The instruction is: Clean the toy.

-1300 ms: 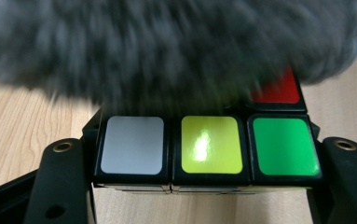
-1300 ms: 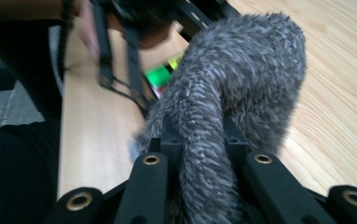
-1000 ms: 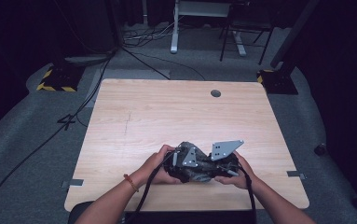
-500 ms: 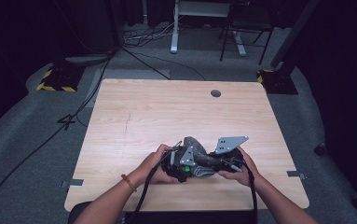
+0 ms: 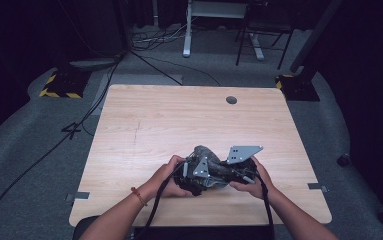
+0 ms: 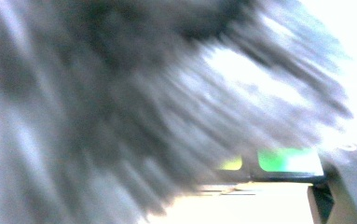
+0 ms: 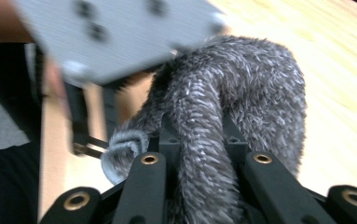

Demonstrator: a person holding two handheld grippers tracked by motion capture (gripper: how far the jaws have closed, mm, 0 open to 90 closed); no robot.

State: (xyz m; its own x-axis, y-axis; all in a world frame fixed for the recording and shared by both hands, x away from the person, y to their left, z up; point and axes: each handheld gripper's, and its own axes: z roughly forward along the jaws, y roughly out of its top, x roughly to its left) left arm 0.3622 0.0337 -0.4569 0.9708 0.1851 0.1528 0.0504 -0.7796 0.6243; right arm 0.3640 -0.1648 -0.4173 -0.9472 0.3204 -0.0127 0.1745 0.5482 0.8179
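Observation:
A grey fuzzy cloth point(image 5: 210, 159) is bunched between my two grippers near the front edge of the wooden table point(image 5: 179, 120). In the right gripper view the cloth point(image 7: 260, 84) runs up between the black jaws of my right gripper point(image 7: 199, 140), which is shut on it. The left gripper's grey plate point(image 7: 120, 37) hangs close above the cloth. In the left gripper view blurred grey fur point(image 6: 120, 102) lies right against the lens and hides the jaws. From the high view, my left gripper point(image 5: 198, 175) and right gripper point(image 5: 231, 170) sit together, a hand around each.
The tabletop has a round cable hole point(image 5: 231, 100) near its far edge. Black cables point(image 5: 156, 220) trail from the grippers over the front edge. Beyond the table are grey floor, loose cables point(image 5: 154, 65) and desk legs point(image 5: 186, 30).

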